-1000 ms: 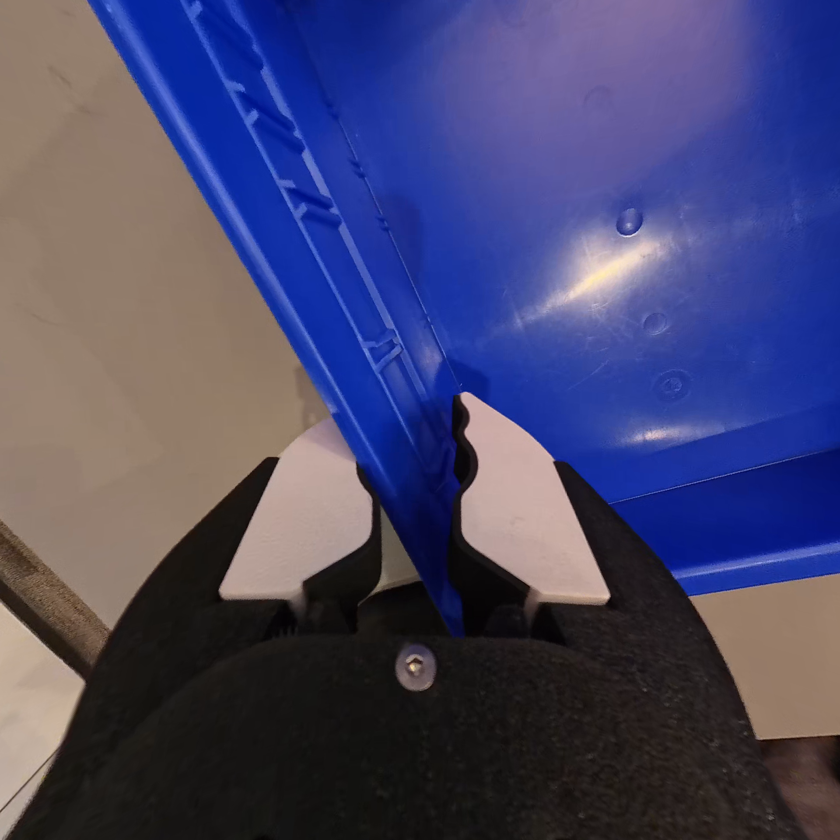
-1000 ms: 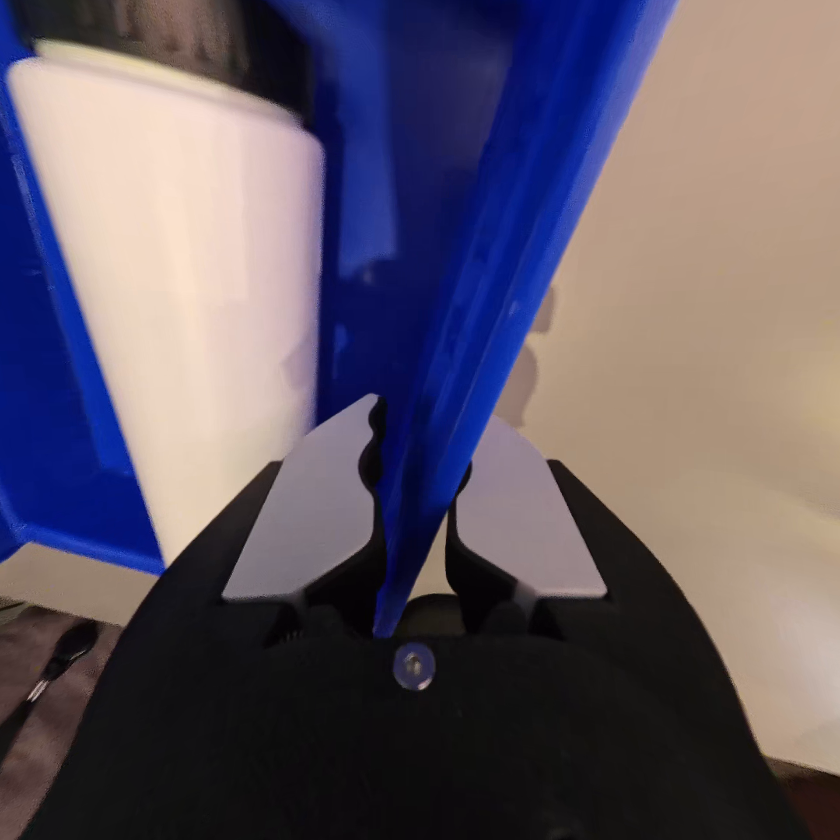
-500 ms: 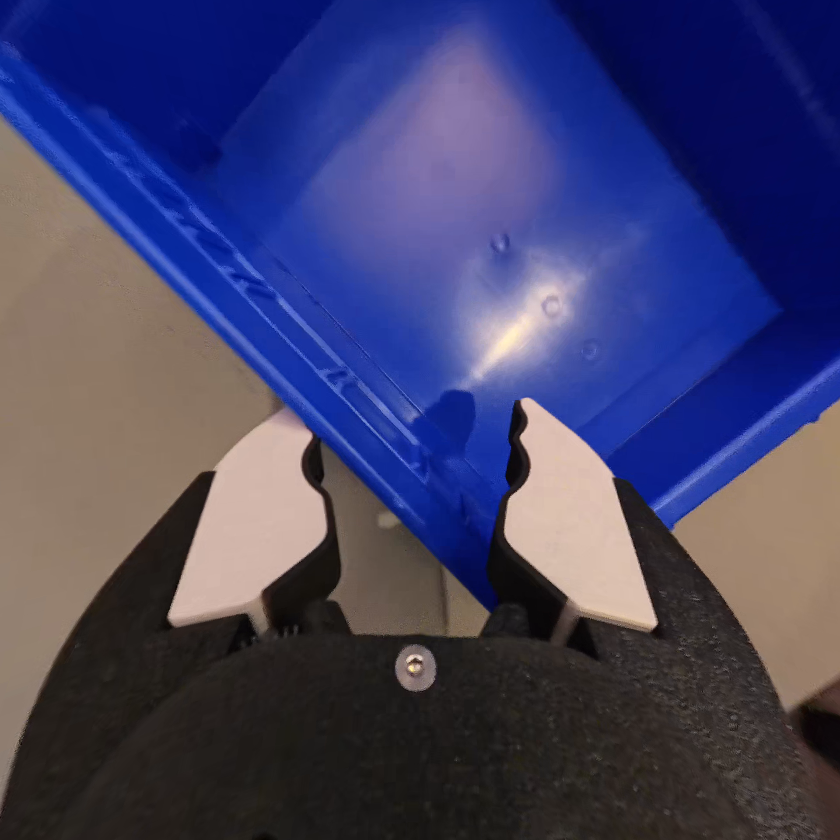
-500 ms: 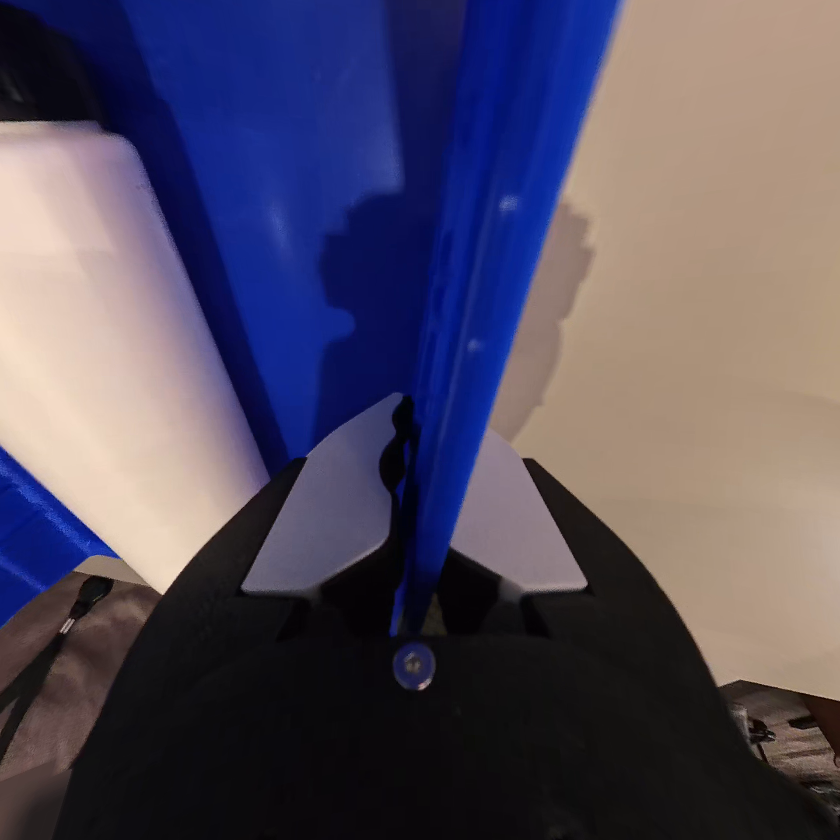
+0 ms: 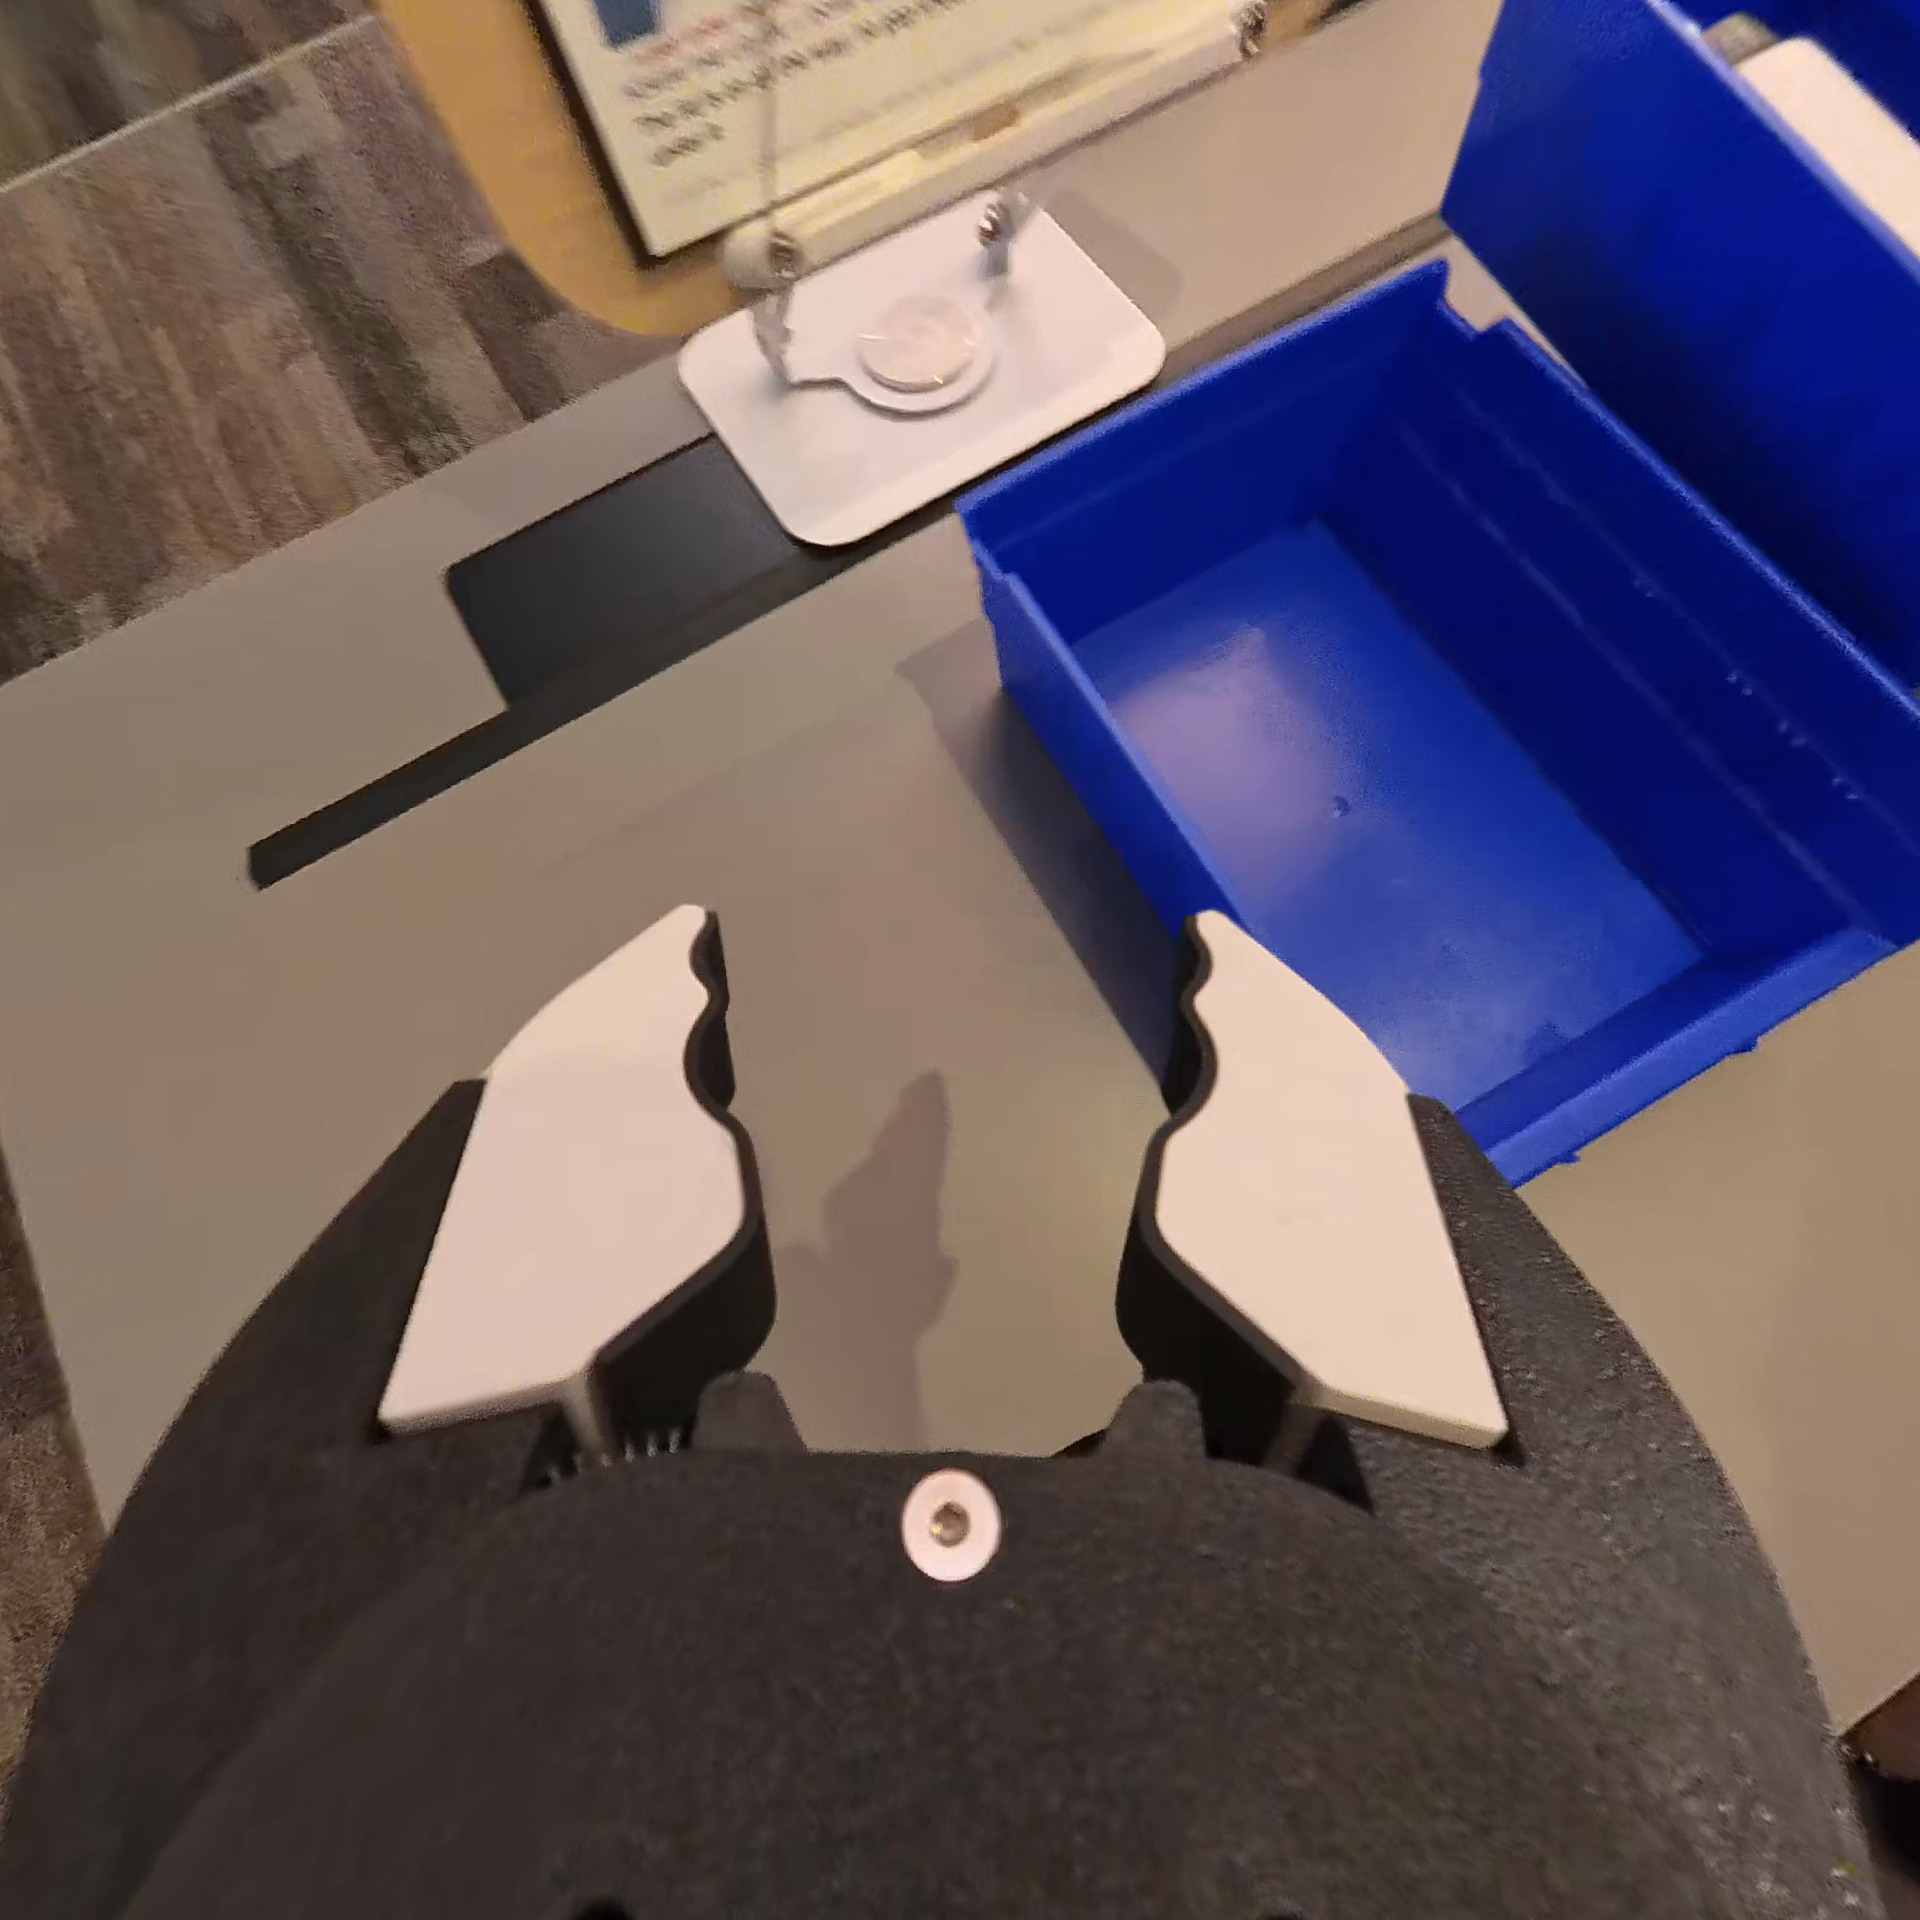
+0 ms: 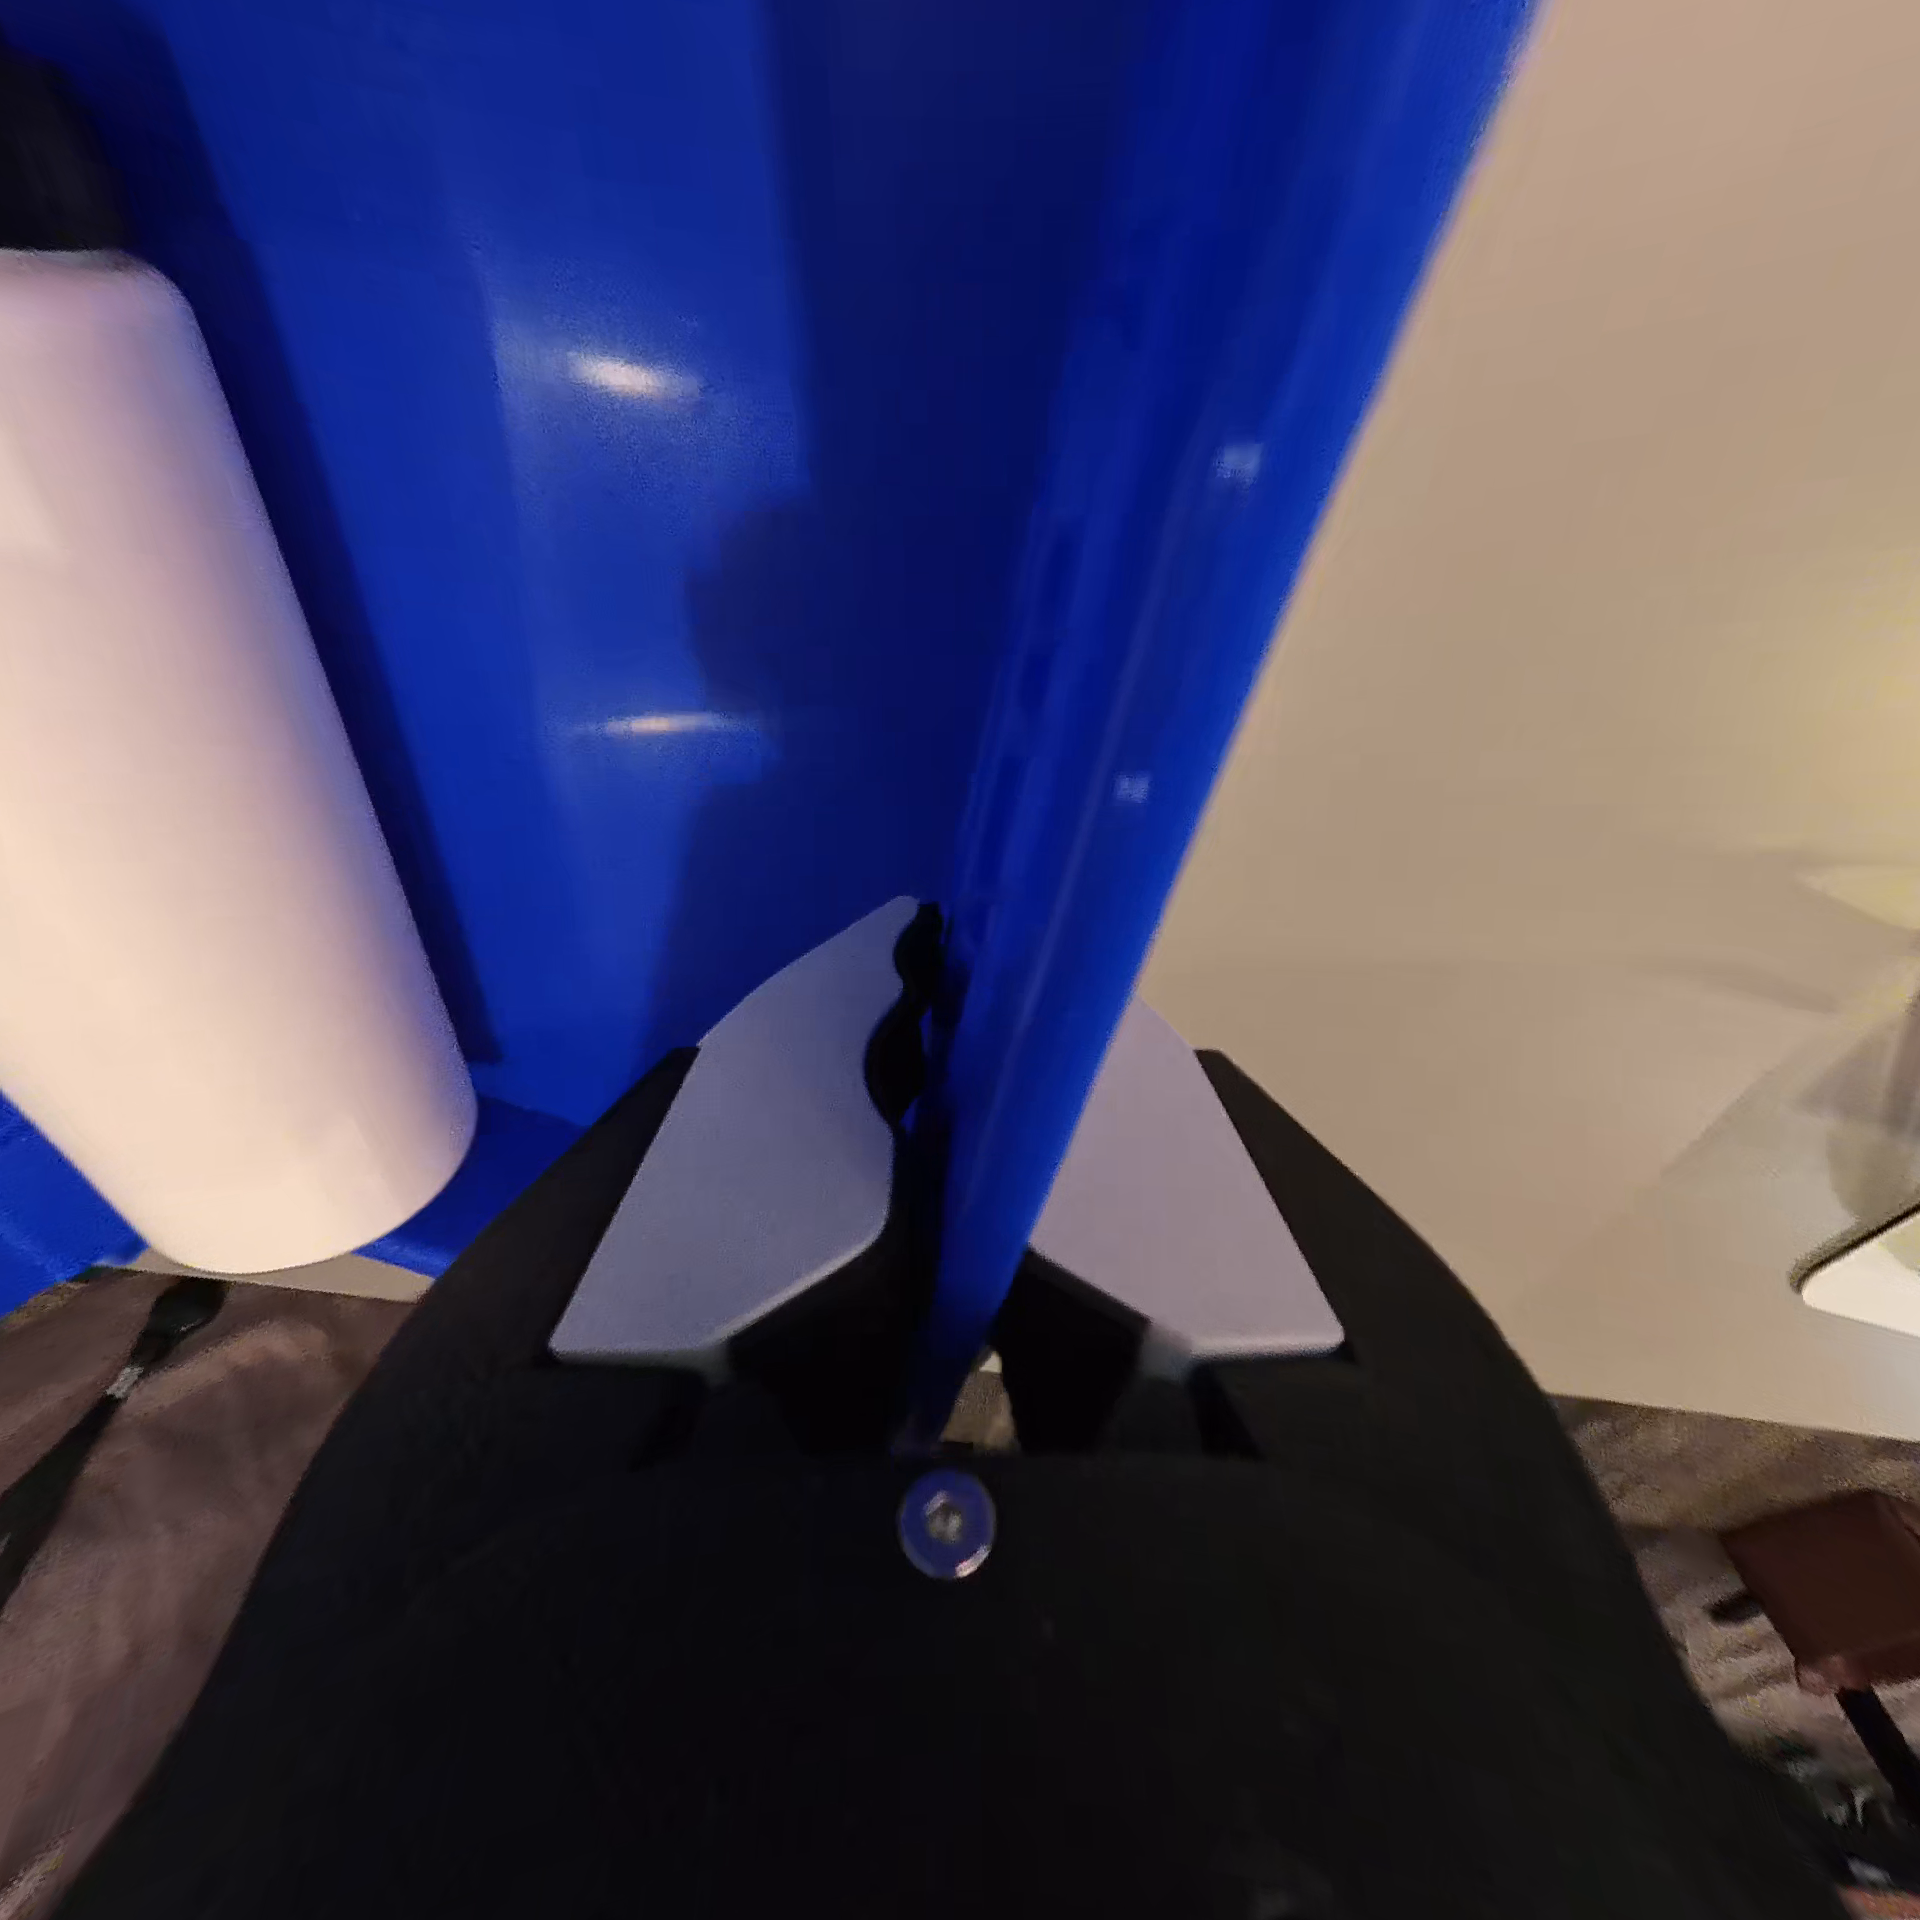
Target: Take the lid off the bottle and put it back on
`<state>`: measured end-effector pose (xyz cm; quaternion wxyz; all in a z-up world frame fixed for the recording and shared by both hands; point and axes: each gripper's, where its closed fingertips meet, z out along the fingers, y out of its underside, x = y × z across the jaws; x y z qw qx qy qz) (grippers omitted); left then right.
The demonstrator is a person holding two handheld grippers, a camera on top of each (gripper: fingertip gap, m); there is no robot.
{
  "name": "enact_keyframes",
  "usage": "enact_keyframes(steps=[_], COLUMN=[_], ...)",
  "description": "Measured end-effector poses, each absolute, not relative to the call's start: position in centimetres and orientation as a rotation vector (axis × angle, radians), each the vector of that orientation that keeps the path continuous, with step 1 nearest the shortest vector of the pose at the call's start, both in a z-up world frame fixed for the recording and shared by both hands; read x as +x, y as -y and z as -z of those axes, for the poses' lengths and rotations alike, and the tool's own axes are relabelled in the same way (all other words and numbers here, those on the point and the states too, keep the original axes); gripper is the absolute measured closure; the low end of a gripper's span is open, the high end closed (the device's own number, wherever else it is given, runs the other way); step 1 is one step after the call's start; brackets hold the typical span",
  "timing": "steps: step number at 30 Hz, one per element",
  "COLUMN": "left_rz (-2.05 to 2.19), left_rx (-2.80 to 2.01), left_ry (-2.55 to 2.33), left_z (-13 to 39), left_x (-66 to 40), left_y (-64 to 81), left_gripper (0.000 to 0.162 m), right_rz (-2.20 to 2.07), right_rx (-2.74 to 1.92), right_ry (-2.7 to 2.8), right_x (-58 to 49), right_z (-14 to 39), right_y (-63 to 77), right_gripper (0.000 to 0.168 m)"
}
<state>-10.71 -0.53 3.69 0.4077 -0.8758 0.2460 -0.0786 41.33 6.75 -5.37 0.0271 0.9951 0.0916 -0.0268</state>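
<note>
A white bottle (image 6: 187, 779) lies in a blue bin (image 6: 1143, 520). Its lid end is at the dark top left of the right wrist view and I cannot make it out. My right gripper (image 6: 997, 935) is shut on that bin's side wall, one finger inside and one outside. The same bin (image 5: 1662, 260) and the bottle (image 5: 1839, 135) show at the top right of the left wrist view. My left gripper (image 5: 951, 920) is open and empty above the grey table (image 5: 520, 935), just left of a second, empty blue bin (image 5: 1195, 436).
A white base plate (image 5: 925, 405) with a framed sign stands at the table's far edge. A black strip (image 5: 582, 623) runs across the table. Carpet lies beyond the edge. A brown object (image 6: 1818, 1600) sits low on the right.
My left gripper has let go of the empty bin's wall, opened wide and drawn back from it. My right gripper has stayed shut on the other bin's wall.
</note>
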Motion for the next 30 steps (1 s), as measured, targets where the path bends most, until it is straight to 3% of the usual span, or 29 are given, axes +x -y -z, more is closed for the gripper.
enact_keyframes(steps=[10, 18, 26, 30], left_rz=[0.246, 0.334, 0.31, 0.309], left_rx=[-2.232, -2.202, -2.033, -2.051], left_ry=[-0.484, -0.322, 0.041, 0.14], left_z=[-4.6, -5.9, -9.0, -8.0], left_x=[-15.8, -20.1, -28.3, -31.3], left_y=[1.4, 2.5, 4.7, 5.8], left_gripper=[0.079, 0.084, 0.069, 0.068], right_rz=[0.066, 0.318, 0.445, 0.489], right_rx=[3.04, 2.94, 2.781, 2.79], right_ry=[-0.545, -0.872, -1.111, -1.108], right_x=[28.2, 9.2, -7.3, -12.1], right_z=[-2.0, 0.4, 2.7, 4.7], right_y=[-10.6, -10.5, -7.2, -6.3], right_gripper=[0.161, 0.161, 0.162, 0.162])
